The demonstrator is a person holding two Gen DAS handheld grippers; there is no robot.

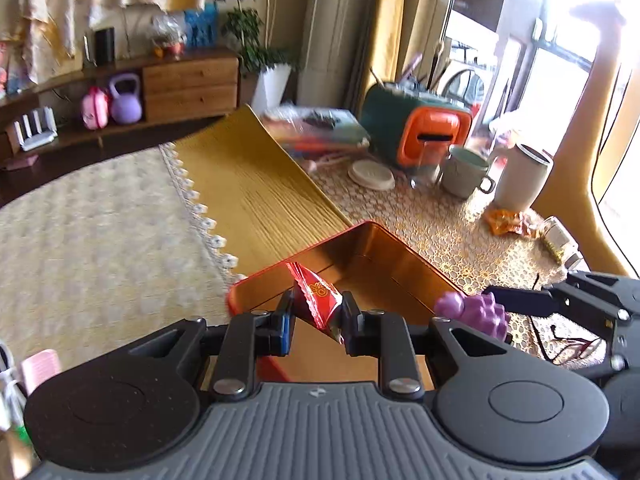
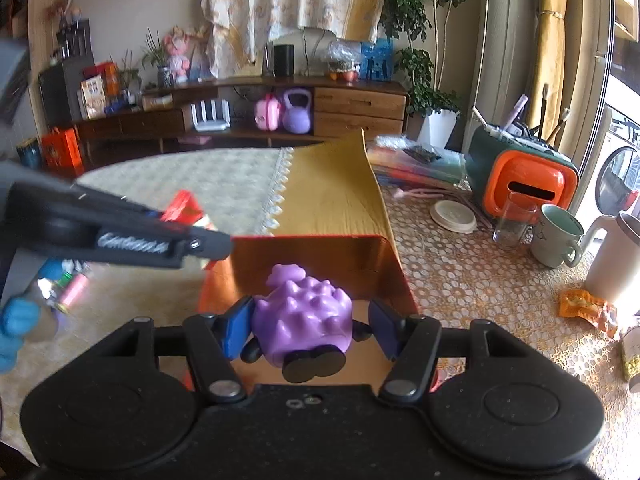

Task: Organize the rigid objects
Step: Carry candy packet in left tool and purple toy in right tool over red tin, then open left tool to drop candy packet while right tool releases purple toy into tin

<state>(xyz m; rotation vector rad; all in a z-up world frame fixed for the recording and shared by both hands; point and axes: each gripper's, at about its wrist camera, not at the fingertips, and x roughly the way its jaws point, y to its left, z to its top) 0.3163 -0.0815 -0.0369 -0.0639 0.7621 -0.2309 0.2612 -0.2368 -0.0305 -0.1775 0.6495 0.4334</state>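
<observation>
the room is a bright living room with a long wooden sideboard (image 2: pixel 248 120) against the far wall, a potted plant (image 2: pixel 432 80) beside it and sunlit windows on the right. the table (image 1: pixel 100 240) carries a pale quilted cloth, a gold runner (image 1: pixel 248 184) and a lace cover toward its right edge, where mugs, a tumbler and a green and orange organizer (image 2: pixel 524 176) stand. near the front edge sits the open orange tin box (image 1: pixel 384 256), with thin, stiff walls and a shiny, likely slippery inside; it looks light enough to slide if bumped. over its interior the right gripper (image 2: pixel 310 330) holds the purple spiky toy (image 2: pixel 304 312): its left finger touches the toy, while the right finger stands a little off it, so whether the grip is loosening i cannot tell. the toy seems rigid moulded plastic, light, best taken across its round sides between the spikes. the left gripper (image 1: pixel 318 322) has its fingers clamped on a red foil packet (image 1: pixel 318 300) above the box's near corner; the packet is light, crinkly and slick, best pinched flat across its middle.
</observation>
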